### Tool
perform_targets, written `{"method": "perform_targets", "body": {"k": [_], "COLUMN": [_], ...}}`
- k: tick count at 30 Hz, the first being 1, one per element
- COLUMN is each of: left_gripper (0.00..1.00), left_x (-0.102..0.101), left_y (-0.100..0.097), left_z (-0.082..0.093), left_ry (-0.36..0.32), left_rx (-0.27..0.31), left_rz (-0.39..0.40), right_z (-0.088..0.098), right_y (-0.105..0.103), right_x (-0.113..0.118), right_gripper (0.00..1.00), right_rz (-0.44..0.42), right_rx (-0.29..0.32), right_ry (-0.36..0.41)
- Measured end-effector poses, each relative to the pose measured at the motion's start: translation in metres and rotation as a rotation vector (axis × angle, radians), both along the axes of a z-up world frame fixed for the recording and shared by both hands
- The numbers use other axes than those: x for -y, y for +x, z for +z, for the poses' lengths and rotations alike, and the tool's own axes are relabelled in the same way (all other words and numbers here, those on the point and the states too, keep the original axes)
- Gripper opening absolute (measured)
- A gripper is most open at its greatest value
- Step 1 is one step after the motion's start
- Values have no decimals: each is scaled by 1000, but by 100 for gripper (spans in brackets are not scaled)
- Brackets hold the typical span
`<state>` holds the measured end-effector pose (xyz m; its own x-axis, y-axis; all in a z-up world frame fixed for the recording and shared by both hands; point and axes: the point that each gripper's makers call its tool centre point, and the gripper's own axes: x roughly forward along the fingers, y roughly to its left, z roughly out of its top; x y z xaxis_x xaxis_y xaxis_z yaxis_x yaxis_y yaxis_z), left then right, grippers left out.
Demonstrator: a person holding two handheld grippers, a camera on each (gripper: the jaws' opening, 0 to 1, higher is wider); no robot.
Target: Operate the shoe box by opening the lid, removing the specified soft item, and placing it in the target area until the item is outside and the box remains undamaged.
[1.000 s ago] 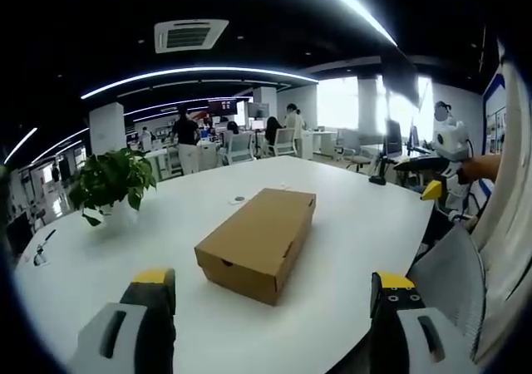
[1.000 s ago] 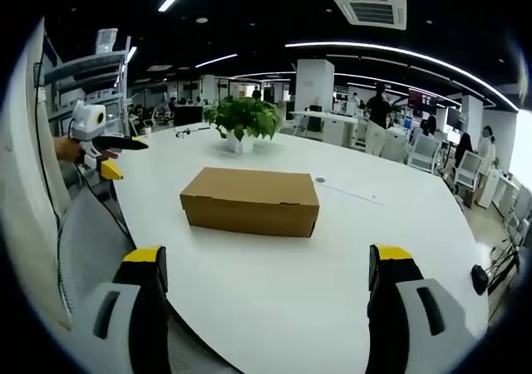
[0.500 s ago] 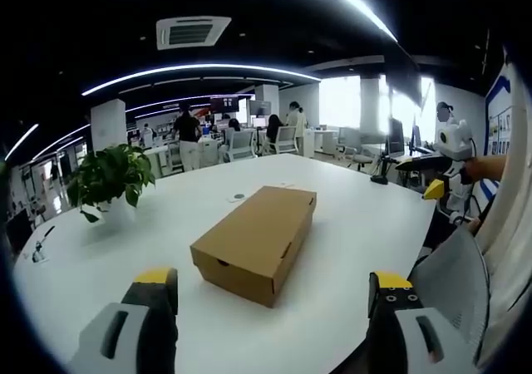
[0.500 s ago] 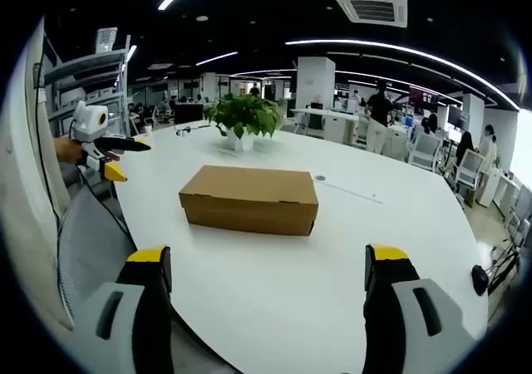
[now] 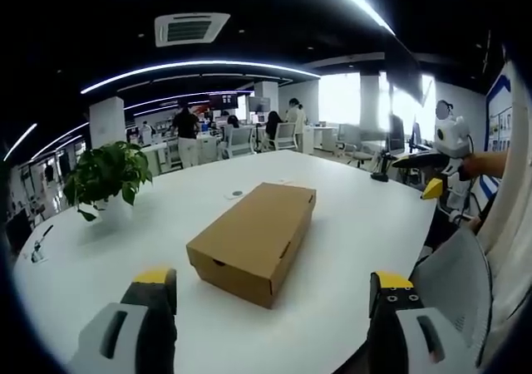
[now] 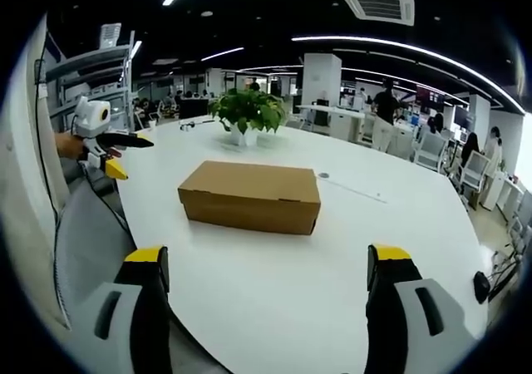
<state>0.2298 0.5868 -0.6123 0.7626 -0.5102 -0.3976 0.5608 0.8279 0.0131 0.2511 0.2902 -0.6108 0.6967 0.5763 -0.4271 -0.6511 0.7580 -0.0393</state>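
Left gripper [image 5: 273, 289] open, jaws wide apart at bottom of left gripper view, yellow tips, nothing between them, held well short of the box. Same view, L to R: potted plant [image 5: 104, 174] at mid-left on white table [image 5: 357, 216]; small round disc [image 5: 236, 194] on tabletop just above box's far left; shoe box [image 5: 253, 239] plain brown cardboard at frame centre, lid shut, lying diagonal w/ near corner toward lower centre, small notch in near end face. Right gripper [image 5: 432, 189] seen at far right edge, yellow tip, held off past table edge, apart from box. Mesh chair back [image 5: 453, 278] at lower right. Office bkgd w/ standing people [image 5: 187, 137] upper centre-left, ceiling vent [image 5: 191, 28] top left.

Right gripper [image 6: 268, 289] open too, jaws spread at bottom of right gripper view, empty, not touching box. L to R here: left gripper [image 6: 115, 169] at left edge, yellow tip, off table side; plant [image 6: 247, 110] upper centre-left on table [image 6: 399, 224]; shoe box [image 6: 250, 197] at centre, long side facing cam, lid closed, flat on table; disc [image 6: 322, 175] just right of box's far corner. Ceiling vent [image 6: 381, 5] top right. Soft item inside box: can't tell, lid on.
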Motion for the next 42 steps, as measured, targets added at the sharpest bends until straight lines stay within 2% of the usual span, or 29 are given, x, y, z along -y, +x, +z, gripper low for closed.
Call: {"method": "perform_targets", "body": {"k": [17, 28, 34, 36, 38, 42], "left_gripper": [97, 91, 86, 84, 82, 80], "left_x": [8, 12, 13, 10, 11, 9], "left_y": [11, 24, 34, 39, 42, 49], "left_z": [-18, -31, -40, -46, -50, -61], "left_ry": [-6, 13, 17, 46, 48, 35], "left_rx": [-45, -67, -77, -79, -88, -129], "left_rz": [24, 62, 101, 124, 131, 179], "right_z": [-14, -25, -36, -40, -44, -50], "right_y": [27, 53, 70, 77, 84, 97], "right_x": [-5, -13, -20, -22, -25, -29], "right_gripper": [94, 92, 88, 88, 85, 83], "right_rz": [60, 117, 173, 192, 214, 251], "right_rx": [-26, -29, -29, -36, -38, -40], "right_ry": [-10, -13, -19, -24, -30, -32]}}
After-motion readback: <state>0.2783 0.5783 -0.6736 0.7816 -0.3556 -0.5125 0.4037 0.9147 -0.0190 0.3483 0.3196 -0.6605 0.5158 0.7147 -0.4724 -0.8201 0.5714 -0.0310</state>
